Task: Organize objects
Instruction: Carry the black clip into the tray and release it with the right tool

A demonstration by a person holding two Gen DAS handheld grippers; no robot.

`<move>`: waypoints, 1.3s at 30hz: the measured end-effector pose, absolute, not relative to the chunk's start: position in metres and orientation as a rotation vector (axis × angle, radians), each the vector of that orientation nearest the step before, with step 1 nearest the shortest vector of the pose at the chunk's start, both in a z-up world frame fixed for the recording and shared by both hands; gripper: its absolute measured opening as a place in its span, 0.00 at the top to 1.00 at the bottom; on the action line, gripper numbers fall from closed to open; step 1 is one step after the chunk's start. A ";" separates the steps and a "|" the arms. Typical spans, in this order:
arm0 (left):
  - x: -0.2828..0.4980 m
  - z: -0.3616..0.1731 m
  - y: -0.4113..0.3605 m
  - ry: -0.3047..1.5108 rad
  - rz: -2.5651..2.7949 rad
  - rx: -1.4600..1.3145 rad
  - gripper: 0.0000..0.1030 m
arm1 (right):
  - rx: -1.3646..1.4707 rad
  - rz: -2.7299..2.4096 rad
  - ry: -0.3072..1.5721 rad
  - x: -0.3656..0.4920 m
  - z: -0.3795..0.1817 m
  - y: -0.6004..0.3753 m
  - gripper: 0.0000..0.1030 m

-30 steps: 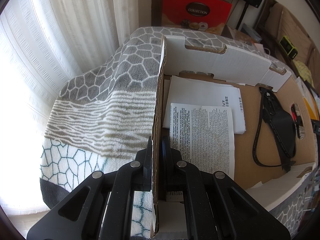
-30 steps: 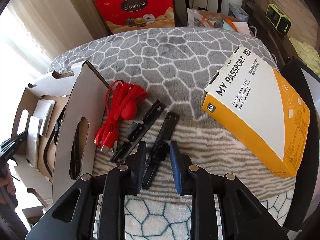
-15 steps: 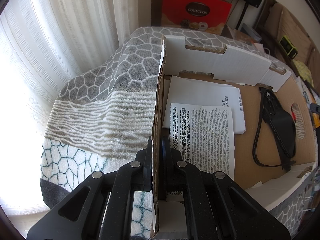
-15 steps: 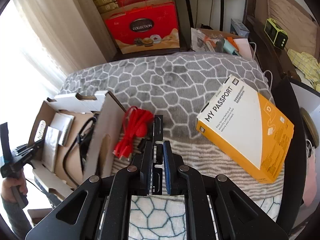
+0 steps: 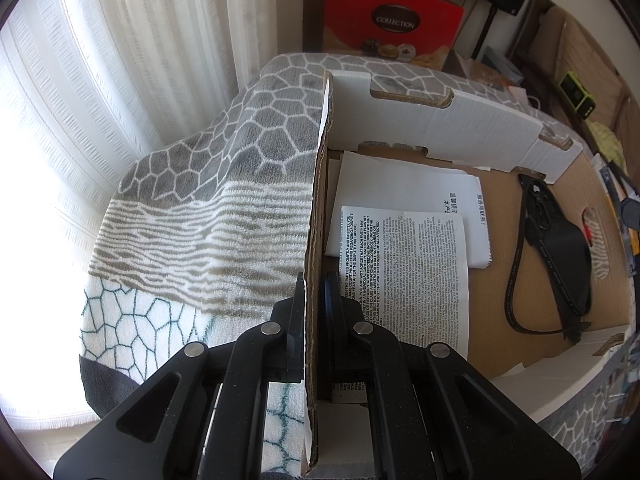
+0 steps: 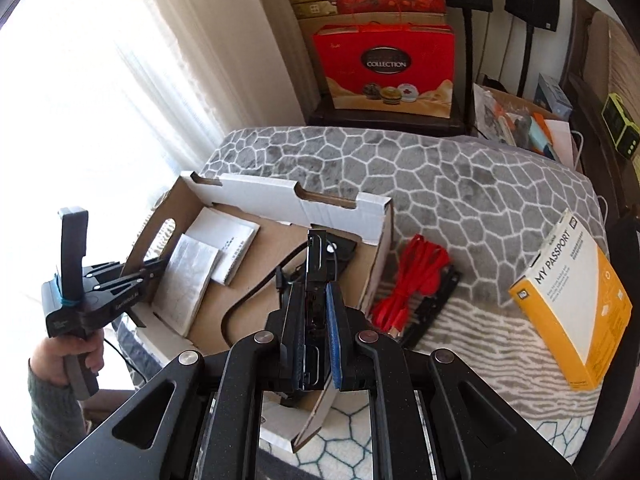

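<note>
An open cardboard box (image 6: 340,208) lies on the patterned blanket, holding two paper booklets (image 6: 192,280) and a black cable (image 5: 560,248). My left gripper (image 5: 314,292) is shut on the box's left wall (image 5: 320,184); it also shows in the right wrist view (image 6: 154,270). My right gripper (image 6: 312,292) is shut on a long black plastic piece (image 6: 316,256), held above the box's right side. A red cable (image 6: 416,276) and a second black plastic piece (image 6: 436,300) lie on the blanket right of the box. A yellow and white "My Passport" box (image 6: 572,296) lies farther right.
A red gift bag (image 6: 384,68) stands behind the blanket-covered surface (image 6: 460,184). White curtains (image 5: 100,100) hang at the left. Clutter and a green device (image 6: 620,128) sit at the far right.
My right gripper closed on the black plastic piece, lifted it off the blanket and carried it left over the box. My left gripper kept its hold on the box wall.
</note>
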State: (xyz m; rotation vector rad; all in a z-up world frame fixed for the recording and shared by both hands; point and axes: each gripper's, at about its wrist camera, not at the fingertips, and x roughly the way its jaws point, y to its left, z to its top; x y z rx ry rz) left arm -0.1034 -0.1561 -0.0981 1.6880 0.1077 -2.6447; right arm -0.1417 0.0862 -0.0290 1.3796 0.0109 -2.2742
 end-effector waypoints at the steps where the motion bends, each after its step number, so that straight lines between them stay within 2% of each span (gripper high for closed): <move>1: -0.103 -0.098 -0.156 0.108 -2.645 1.688 0.96 | 1.382 -2.268 0.014 -0.142 -0.032 0.083 0.91; 14: -0.103 -0.098 -0.156 0.106 -2.644 1.687 0.96 | 1.402 -2.207 0.124 -0.138 -0.053 0.050 0.91; 19: -0.103 -0.098 -0.156 0.107 -2.645 1.687 0.96 | 1.429 -2.234 0.190 -0.141 -0.061 0.051 0.88; 22: -0.104 -0.098 -0.156 0.107 -2.644 1.687 0.96 | 1.415 -2.248 0.165 -0.141 -0.057 0.057 0.83; 32: -0.104 -0.098 -0.156 0.109 -2.644 1.686 0.96 | 1.349 -2.310 0.056 -0.144 -0.020 0.097 0.83; 39: -0.103 -0.098 -0.156 0.107 -2.643 1.687 0.96 | 1.421 -2.376 0.009 -0.154 -0.026 0.134 0.82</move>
